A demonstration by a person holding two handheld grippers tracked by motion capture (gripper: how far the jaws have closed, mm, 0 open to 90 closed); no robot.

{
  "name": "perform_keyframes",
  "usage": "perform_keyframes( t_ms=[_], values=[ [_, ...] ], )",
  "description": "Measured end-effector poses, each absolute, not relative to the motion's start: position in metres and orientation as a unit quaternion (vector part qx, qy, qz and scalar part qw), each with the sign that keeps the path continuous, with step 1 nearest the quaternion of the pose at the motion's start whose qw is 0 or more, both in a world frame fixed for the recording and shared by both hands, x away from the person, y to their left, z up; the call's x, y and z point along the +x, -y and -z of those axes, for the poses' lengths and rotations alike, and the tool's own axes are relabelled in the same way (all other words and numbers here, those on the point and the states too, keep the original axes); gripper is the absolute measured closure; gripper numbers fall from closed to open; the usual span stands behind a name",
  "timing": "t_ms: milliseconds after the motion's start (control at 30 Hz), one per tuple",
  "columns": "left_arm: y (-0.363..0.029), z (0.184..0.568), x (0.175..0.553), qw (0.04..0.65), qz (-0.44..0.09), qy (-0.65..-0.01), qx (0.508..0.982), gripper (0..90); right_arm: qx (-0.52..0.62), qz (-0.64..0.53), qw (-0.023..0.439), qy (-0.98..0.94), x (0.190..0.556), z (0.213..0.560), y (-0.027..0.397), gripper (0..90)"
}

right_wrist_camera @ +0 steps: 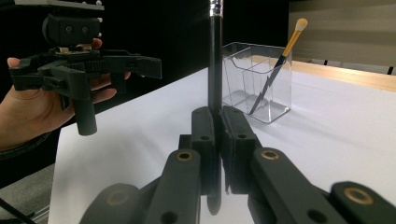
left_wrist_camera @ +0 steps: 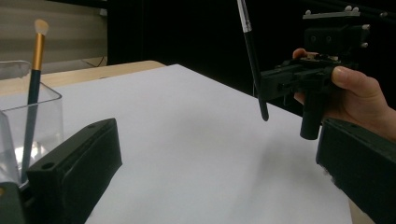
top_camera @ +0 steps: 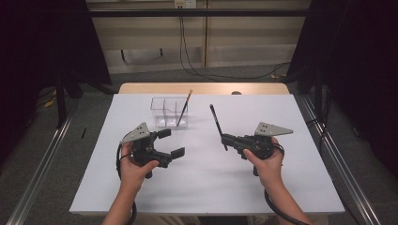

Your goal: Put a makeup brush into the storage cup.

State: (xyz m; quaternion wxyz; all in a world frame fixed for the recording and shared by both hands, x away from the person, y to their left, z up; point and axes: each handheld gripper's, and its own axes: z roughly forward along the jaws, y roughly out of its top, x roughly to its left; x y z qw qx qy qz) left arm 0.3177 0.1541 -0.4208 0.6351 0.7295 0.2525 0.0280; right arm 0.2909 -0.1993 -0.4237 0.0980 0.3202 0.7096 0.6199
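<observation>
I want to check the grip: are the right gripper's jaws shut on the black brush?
Shut. In the right gripper view, the right gripper has both jaws pressed against the black brush, which stands upright between them.

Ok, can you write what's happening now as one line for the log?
right tongs: shut on black brush | left tongs: open, holding nothing | clear organizer: holds gold-handled brush

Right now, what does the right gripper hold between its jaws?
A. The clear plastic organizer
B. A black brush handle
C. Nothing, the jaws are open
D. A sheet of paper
B: the right gripper has its jaws closed on the black brush handle, which stands apart from the clear organizer.
</observation>
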Motion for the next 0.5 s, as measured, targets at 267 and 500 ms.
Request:
perform_keyframes(
  t_ms=[267, 500],
  values=[
    [-0.135, 0.418, 0.324, 0.625, -0.009, -0.273, 0.732, 0.0, 0.317, -0.621, 0.095, -0.711, 0.291, 0.424, 0.196, 84.8],
    [-0.123, 0.413, 0.326, 0.628, -0.007, -0.254, 0.736, 6.4, 0.318, -0.621, 0.094, -0.71, 0.291, 0.424, 0.194, 84.8]
  ],
)
